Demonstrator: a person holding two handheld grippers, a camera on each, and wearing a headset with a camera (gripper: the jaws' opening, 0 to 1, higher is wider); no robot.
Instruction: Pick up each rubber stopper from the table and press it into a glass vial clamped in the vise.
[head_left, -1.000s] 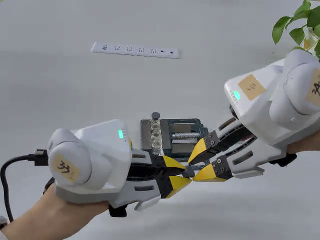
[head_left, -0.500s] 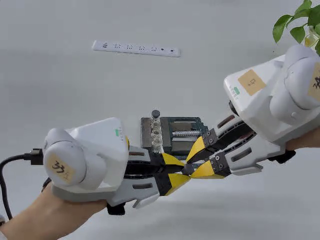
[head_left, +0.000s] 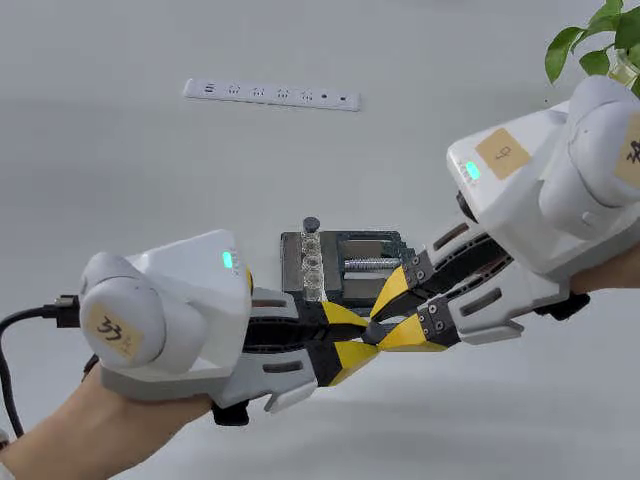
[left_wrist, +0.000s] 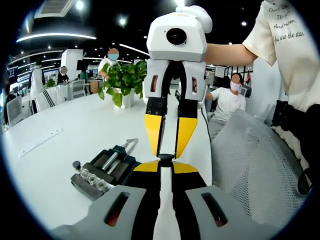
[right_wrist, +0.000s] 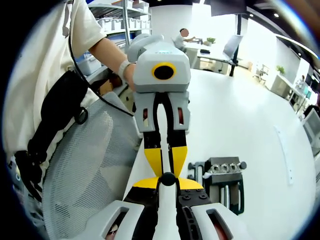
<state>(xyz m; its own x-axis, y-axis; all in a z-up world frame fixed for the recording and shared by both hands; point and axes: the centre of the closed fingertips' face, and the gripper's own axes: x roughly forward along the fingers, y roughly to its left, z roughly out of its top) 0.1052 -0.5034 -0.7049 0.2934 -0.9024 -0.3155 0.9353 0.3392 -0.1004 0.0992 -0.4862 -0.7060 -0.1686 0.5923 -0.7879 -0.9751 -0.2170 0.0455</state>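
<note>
Your left gripper (head_left: 366, 339) and right gripper (head_left: 384, 331) tip to tip above the surface (head_left: 150, 190), both sets of fingers pinched narrow on one dark stopper (right_wrist: 167, 178), vise (head_left: 372, 262) with vials (head_left: 312, 264) just behind

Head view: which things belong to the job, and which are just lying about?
Job: stopper, left gripper, right gripper, vials, vise.
Lying about: power strip, plant.
</note>
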